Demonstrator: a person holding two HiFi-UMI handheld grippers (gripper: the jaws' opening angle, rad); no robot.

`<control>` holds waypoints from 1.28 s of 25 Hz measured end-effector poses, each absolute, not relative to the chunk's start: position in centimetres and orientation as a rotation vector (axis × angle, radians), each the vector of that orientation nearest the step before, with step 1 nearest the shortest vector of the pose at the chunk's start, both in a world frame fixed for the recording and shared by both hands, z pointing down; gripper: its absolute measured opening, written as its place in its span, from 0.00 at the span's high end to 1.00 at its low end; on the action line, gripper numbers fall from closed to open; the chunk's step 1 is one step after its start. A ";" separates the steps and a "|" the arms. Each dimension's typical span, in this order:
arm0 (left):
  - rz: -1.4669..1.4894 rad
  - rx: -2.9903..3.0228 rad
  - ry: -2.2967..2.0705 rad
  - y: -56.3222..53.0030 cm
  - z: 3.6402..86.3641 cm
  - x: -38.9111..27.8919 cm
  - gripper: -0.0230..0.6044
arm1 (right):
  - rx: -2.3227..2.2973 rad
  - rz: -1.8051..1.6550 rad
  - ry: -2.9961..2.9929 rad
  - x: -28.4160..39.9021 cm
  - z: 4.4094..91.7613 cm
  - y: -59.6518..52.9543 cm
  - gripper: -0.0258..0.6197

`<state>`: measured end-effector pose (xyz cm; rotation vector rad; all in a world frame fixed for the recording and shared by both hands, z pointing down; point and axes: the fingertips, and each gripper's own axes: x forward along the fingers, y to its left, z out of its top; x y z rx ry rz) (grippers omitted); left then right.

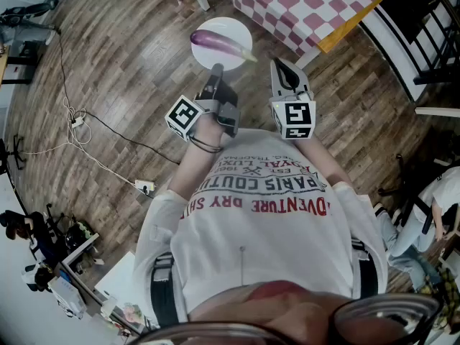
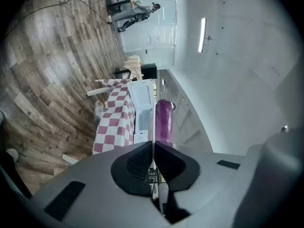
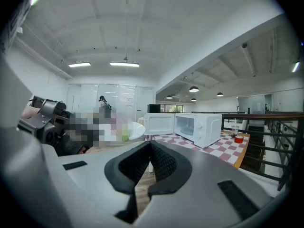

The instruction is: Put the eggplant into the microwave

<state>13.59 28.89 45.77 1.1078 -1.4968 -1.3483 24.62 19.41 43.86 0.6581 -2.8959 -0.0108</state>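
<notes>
A purple eggplant [image 1: 219, 43] lies on a white plate [image 1: 228, 25] held out over the wooden floor. My left gripper [image 1: 217, 70] is shut on the plate's near rim. In the left gripper view the plate [image 2: 153, 120] shows edge-on between the closed jaws of the left gripper [image 2: 153, 145], with the eggplant [image 2: 164, 120] beyond them. My right gripper [image 1: 282, 65] hangs beside it, shut and holding nothing. The right gripper [image 3: 150, 145] faces a white microwave [image 3: 199, 127] whose door [image 3: 159, 123] stands open, on a red-checked table [image 3: 209, 147].
The checked table [image 1: 302, 6] lies just ahead and to the right. A power strip [image 1: 144, 187] and cables trail over the floor at the left. A black railing [image 1: 424, 34] runs along the right. A red cup [image 3: 239, 138] stands at the table's far end.
</notes>
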 end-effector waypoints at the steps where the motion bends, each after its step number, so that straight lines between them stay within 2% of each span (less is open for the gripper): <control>1: -1.348 1.104 -1.497 28.8 45.9 13.6 0.91 | 0.658 -0.008 -2.894 24.7 43.9 19.3 0.92; 20: -1.341 1.051 -1.504 28.3 47.4 14.2 0.91 | 0.632 0.081 -2.877 25.0 45.9 18.6 0.92; 26: -1.335 1.040 -1.489 27.0 48.5 11.9 0.91 | 0.656 0.048 -2.842 23.3 46.8 17.2 0.92; 32: -1.302 1.037 -1.450 24.8 49.1 6.7 0.91 | 0.726 0.072 -2.806 18.6 47.3 15.2 0.92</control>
